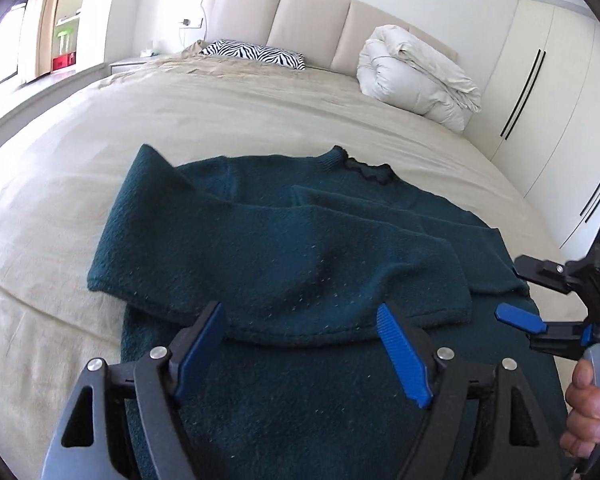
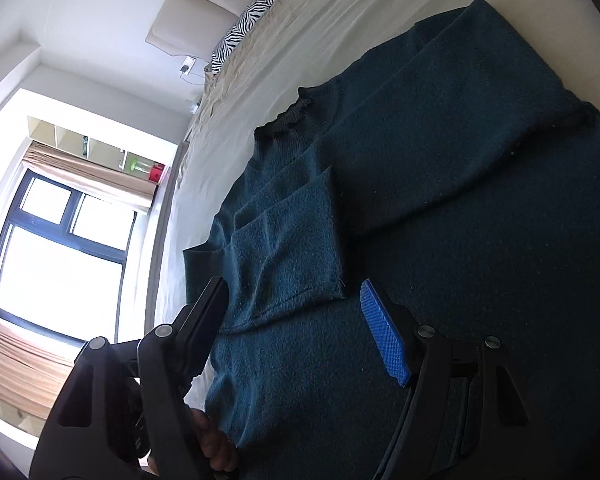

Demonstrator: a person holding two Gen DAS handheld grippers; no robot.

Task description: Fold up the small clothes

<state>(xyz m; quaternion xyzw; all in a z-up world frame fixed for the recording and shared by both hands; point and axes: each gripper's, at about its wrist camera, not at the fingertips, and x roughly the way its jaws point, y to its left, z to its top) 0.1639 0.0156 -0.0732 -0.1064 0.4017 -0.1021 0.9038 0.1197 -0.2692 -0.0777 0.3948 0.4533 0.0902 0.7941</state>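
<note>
Garment: a dark green sweater [image 1: 300, 248] lies flat on the bed [image 1: 220, 112], collar [image 1: 366, 170] toward the headboard, hem toward the person.
Sleeves: both are laid across the chest; the upper sleeve [image 1: 228, 248] runs from the left shoulder, and its cuff [image 2: 300, 248] ends near the sweater's right side.
Left gripper [image 1: 300, 354]: jaws wide, nothing between them; it hovers over the lower body of the sweater, just short of the folded sleeve.
Right gripper [image 2: 296, 328]: jaws wide and empty, just beside the cuff on the right side; in the left wrist view it appears at the frame's right edge, with the hand [image 1: 588, 408] on its handle.
Step in hand: judged to be the pause after the sleeves are folded in, before the body is folded.
Next move: probably each gripper takes one hem corner, and both carry the hem up toward the collar.
Requirement: the pinches should catch the full thickness of knit and rise together, lest the sleeves slide.
Hem: out of sight below both views.
</note>
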